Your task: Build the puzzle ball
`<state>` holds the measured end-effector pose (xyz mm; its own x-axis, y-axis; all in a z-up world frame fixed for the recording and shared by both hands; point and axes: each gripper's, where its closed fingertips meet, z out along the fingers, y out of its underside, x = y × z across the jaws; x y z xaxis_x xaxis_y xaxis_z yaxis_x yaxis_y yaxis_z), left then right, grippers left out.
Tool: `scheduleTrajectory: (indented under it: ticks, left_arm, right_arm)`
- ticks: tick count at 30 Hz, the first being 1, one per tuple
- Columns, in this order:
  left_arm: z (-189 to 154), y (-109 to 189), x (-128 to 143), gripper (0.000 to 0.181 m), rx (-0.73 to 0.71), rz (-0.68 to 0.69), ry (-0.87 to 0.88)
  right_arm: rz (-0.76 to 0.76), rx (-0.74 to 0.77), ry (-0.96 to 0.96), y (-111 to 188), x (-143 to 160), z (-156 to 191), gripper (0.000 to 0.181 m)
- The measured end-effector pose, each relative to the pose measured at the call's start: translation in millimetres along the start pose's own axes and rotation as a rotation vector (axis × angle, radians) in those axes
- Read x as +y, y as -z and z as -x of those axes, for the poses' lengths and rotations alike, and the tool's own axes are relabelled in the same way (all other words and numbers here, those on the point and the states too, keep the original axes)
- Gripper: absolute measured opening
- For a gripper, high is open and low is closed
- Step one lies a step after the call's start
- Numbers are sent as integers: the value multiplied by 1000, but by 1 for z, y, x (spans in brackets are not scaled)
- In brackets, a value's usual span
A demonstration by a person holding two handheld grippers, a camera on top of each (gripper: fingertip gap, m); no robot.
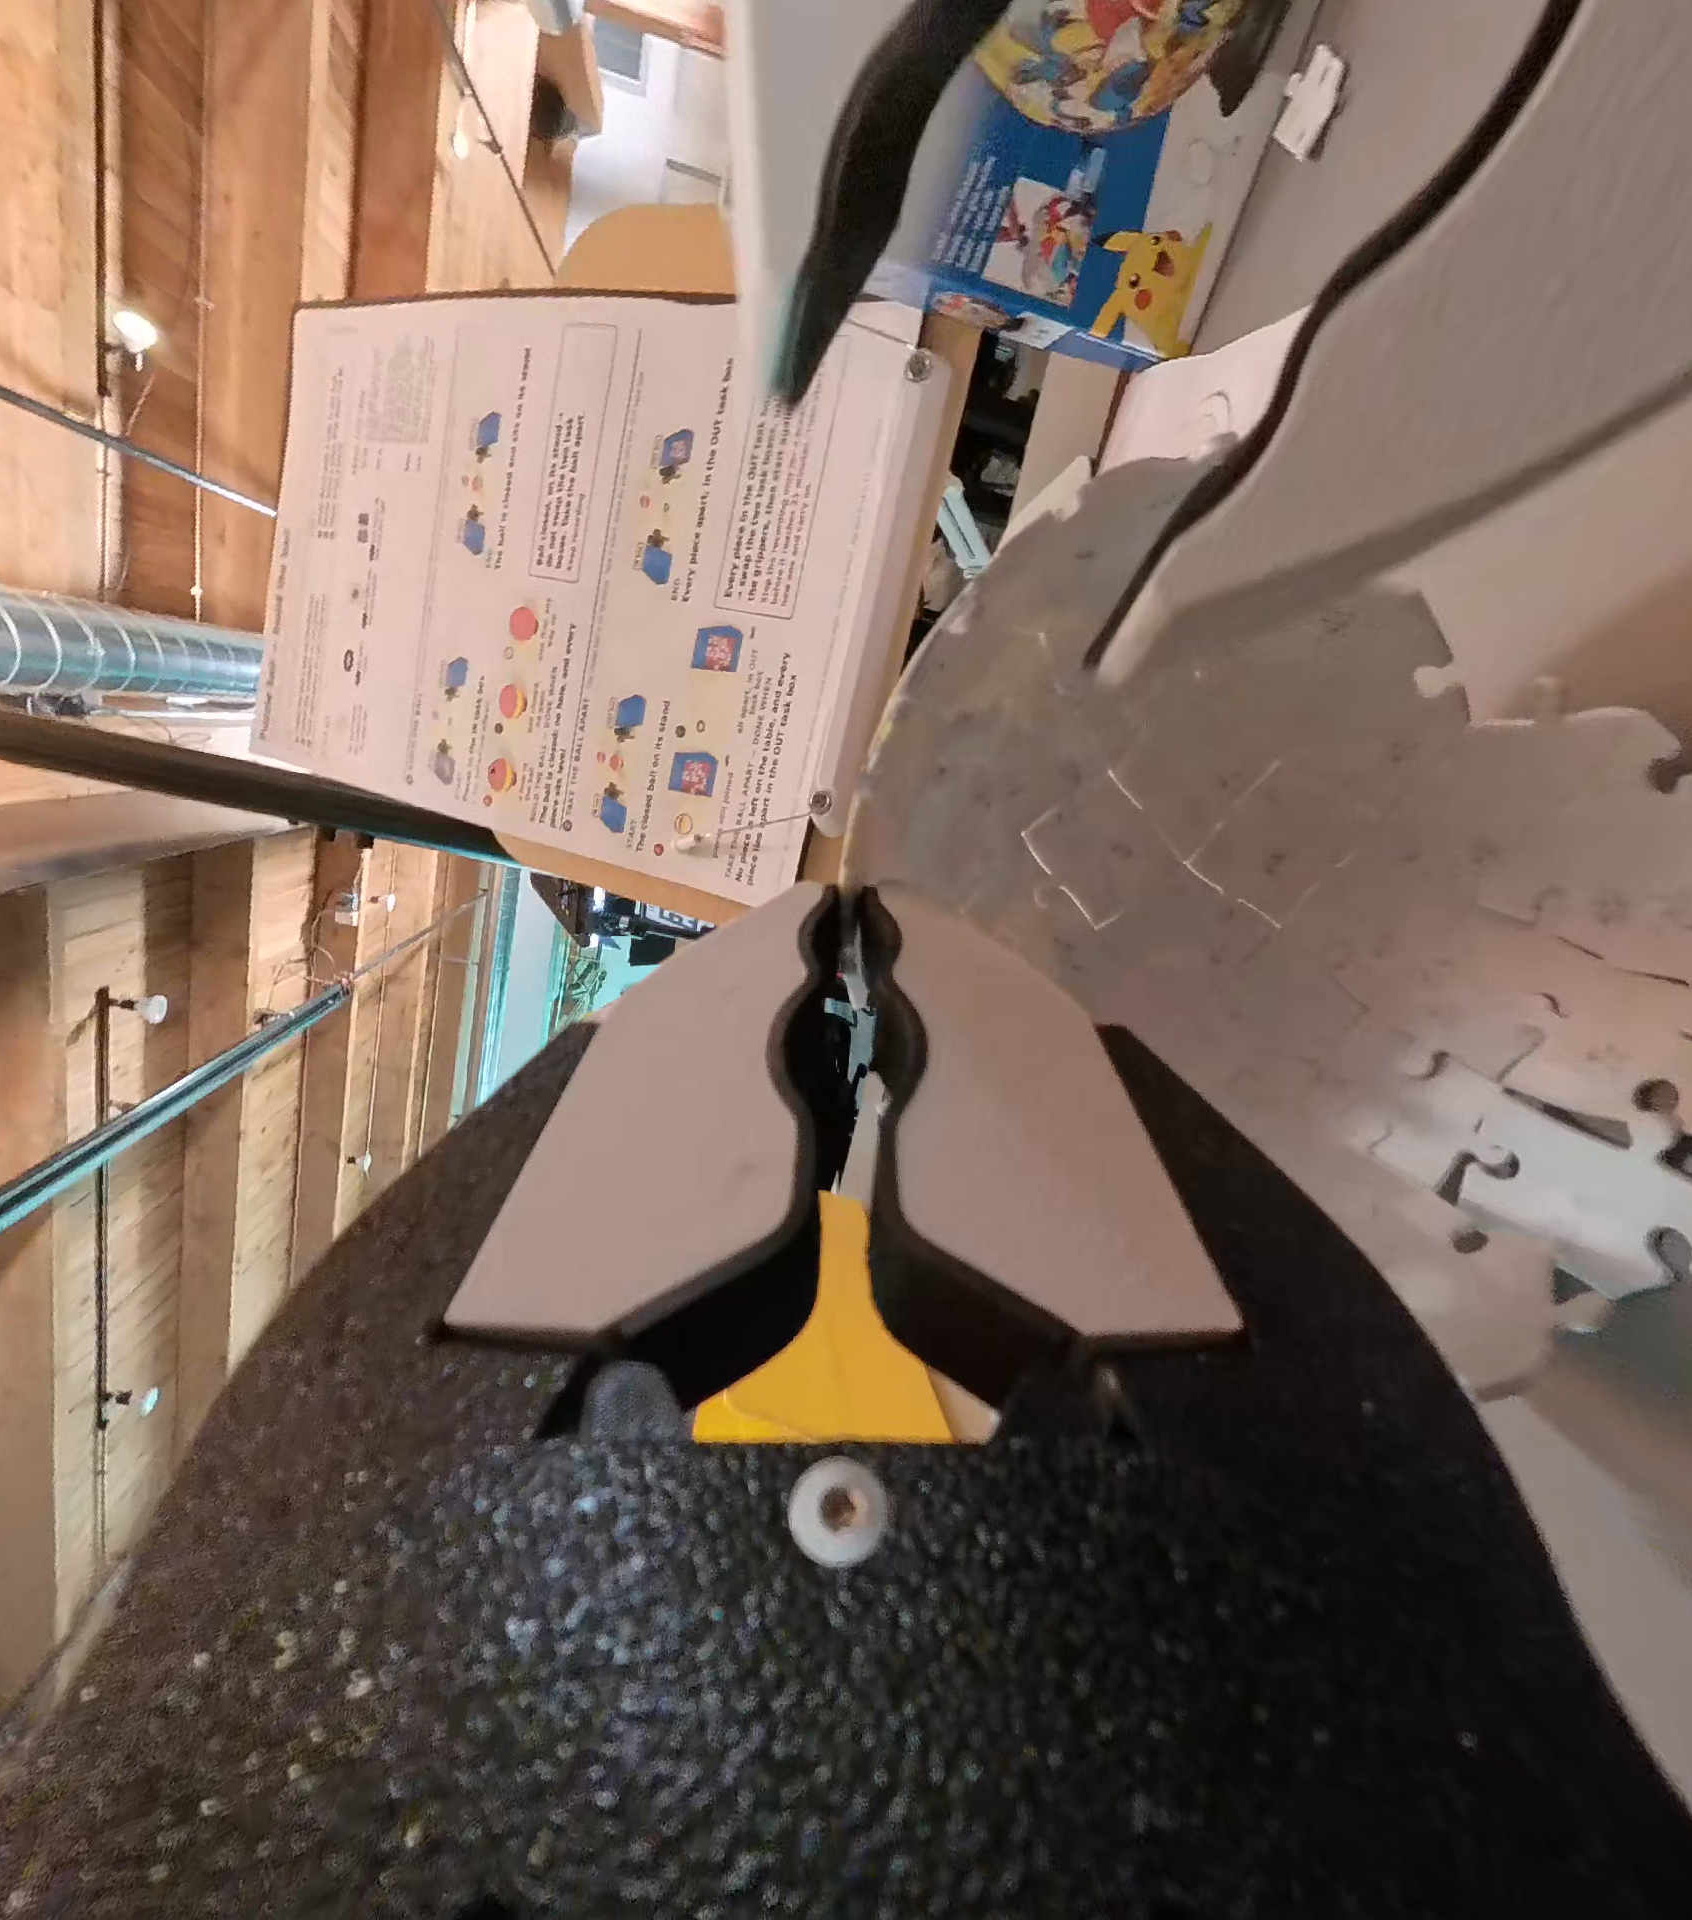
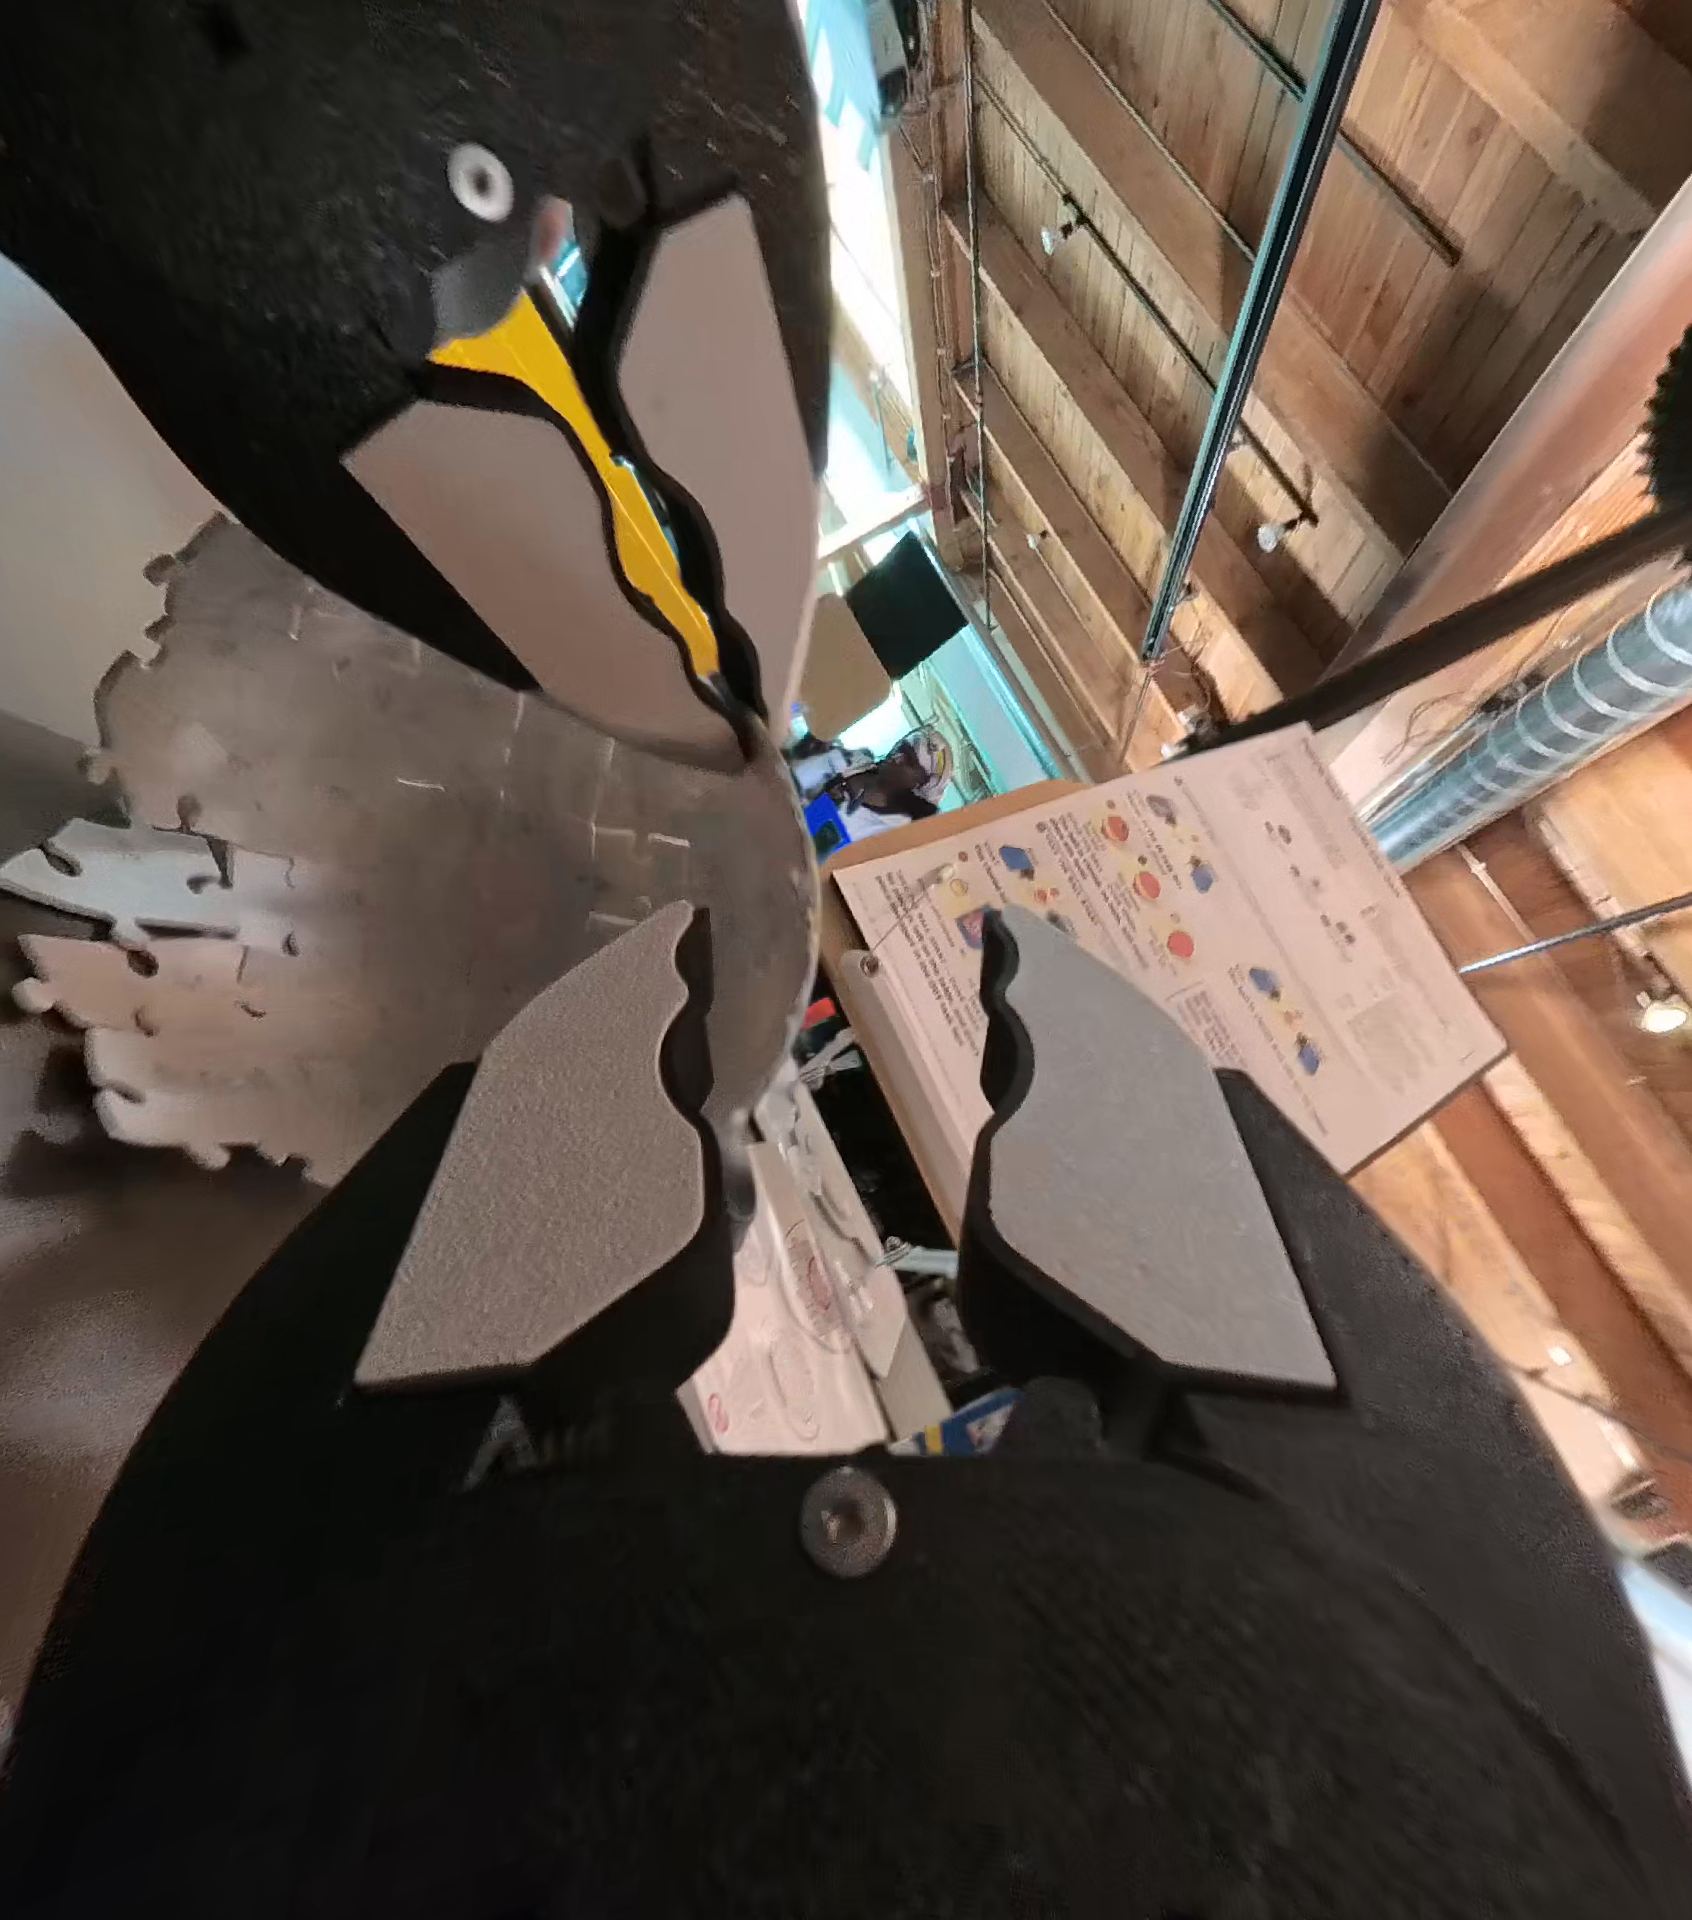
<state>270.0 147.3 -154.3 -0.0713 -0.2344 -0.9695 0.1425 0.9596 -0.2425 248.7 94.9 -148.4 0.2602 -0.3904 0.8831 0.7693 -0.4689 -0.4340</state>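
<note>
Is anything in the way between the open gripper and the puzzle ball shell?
Nothing visible is. The right gripper is open, and the grey puzzle ball shell curves right up beside its left finger. The left gripper pinches the shell's rim from above, clear of that gap.

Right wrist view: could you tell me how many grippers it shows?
2: the right gripper at the bottom, open around the rim of the shell; the left gripper at upper left, shut on that rim.
</note>
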Motion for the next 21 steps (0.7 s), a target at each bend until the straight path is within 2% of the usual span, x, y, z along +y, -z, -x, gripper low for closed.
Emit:
scheduleTrajectory:
  ticks: [5,8,16,21]
  left_arm:
    - [2,9,10,2,-58,-6,73]
    - [3,13,16,2,-93,-5,118]
    - [3,19,32,2,-141,-10,240]
    - [3,19,41,2,-152,3,290]
  right_arm:
    - [86,-73,-196,2,28,6,46]
    - [110,-103,-257,-5,30,14,41]
    - [134,-102,-193,-26,31,24,25]
    - [98,-105,-133,-37,29,25,8]
